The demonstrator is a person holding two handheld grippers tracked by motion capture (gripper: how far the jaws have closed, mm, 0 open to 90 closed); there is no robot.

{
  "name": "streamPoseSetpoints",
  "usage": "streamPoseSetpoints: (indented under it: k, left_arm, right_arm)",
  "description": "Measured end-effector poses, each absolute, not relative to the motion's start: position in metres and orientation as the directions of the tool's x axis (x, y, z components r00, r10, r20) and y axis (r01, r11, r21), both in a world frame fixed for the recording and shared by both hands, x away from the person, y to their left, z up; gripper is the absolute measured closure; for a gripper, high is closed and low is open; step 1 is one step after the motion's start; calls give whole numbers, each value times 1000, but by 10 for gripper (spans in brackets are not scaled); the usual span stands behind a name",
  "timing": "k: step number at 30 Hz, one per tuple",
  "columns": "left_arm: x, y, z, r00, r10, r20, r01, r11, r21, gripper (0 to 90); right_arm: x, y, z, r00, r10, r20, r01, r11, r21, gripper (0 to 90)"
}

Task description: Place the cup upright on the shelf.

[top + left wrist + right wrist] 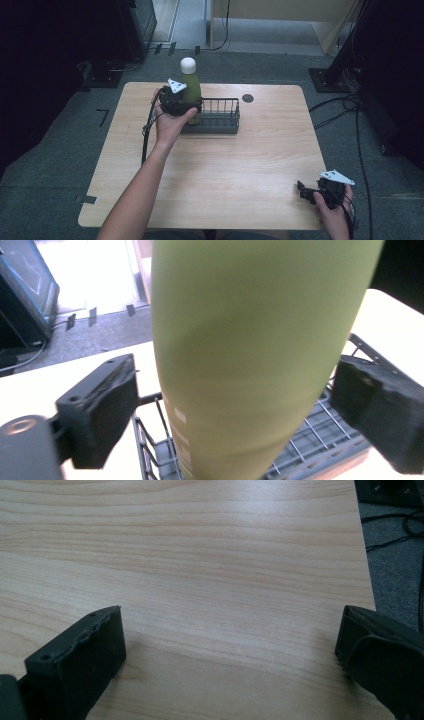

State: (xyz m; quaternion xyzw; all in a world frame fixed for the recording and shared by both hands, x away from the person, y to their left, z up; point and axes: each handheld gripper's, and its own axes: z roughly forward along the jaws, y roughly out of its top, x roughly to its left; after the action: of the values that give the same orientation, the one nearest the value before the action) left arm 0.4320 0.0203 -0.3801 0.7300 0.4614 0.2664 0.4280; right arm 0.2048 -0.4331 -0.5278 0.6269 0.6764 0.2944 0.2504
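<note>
Here's the pale wooden table [225, 165], and on its far side sits a dark wire basket [220, 116]. Standing upright in the basket's left end is the tall green bottle with a white cap [190, 82]. The left gripper [235, 405] sits right at that bottle, jaws spread wide on either side of the green body with gaps showing, not clamped. Down at the near right corner, the right gripper [230, 655] rests low over bare wood, jaws wide apart, holding nothing.
</note>
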Motion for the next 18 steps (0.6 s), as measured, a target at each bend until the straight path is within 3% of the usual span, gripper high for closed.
streamPoseSetpoints:
  k: [18]
  left_arm:
    - [384,53,-380,461,887,-34,404,-176,898,0]
  right_arm:
    - [205,-433,-528,-89,996,30,701,41,712,0]
